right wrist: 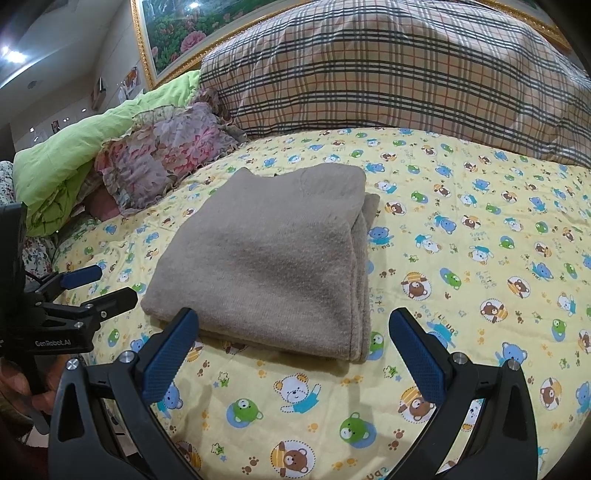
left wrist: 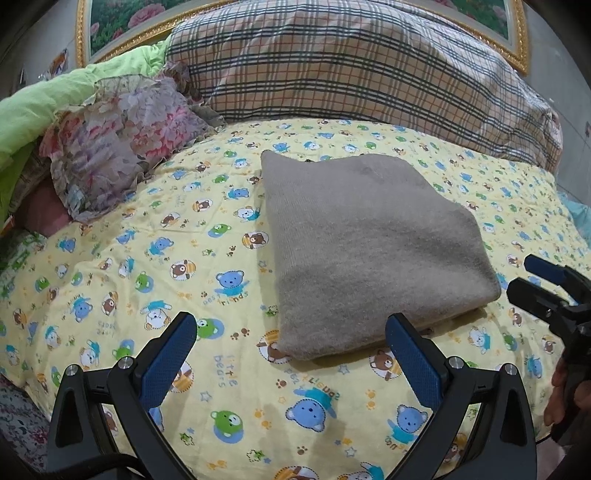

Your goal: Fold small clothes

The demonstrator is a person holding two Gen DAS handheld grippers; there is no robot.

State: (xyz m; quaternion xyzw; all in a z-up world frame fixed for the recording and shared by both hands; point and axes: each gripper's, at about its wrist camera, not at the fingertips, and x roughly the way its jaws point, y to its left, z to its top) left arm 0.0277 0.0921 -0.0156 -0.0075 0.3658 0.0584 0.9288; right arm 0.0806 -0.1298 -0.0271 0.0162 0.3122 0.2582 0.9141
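Fuzzy, probably knitted garment [right wrist: 266, 254]

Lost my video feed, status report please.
Left gripper open, right gripper open, both empty. Grey-brown knitted garment folded in a flat rectangle on the yellow bear-print sheet. Nothing in the way.

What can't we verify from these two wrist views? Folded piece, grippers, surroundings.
- Folded grey garment: what kind of garment it is and its inner layers, both views; its own top layer covers them.
- Sheet beneath it: hidden by the garment, both views.
- Framed picture: cut off by the top edge, both views.
- Hand holding the right gripper: left view, cut by the right edge.
- Left gripper: body below the frame.
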